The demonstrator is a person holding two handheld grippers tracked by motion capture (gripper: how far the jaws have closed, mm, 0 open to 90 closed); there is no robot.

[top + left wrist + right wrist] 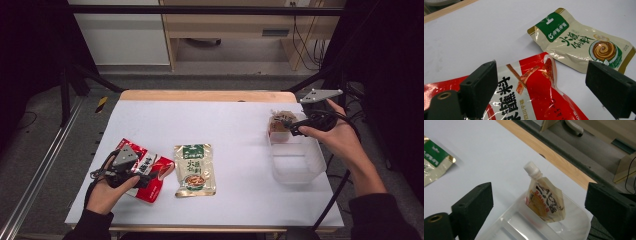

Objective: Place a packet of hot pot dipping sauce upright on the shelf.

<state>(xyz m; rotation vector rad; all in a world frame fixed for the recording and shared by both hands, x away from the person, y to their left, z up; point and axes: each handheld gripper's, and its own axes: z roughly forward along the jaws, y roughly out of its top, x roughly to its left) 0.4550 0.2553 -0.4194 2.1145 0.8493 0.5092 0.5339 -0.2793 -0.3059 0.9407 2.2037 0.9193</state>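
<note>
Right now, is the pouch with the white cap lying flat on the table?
No, the pouch leans upright inside the clear plastic tub, cap at the top.

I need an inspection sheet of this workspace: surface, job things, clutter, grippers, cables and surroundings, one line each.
Surface: white table with a wooden far edge.
Job's things: spouted pouch leans upright in the clear plastic bin at the right; red packet and beige-green packet lie flat on the table, apart.
Clutter: nothing seen.
Grippers: left gripper open above the red packet, not pressing it; right gripper open above the bin, pouch free.
Cables: black cable at the right gripper; more cables hang behind the table.
Surroundings: wooden furniture, metal frame bars, grey floor.
</note>
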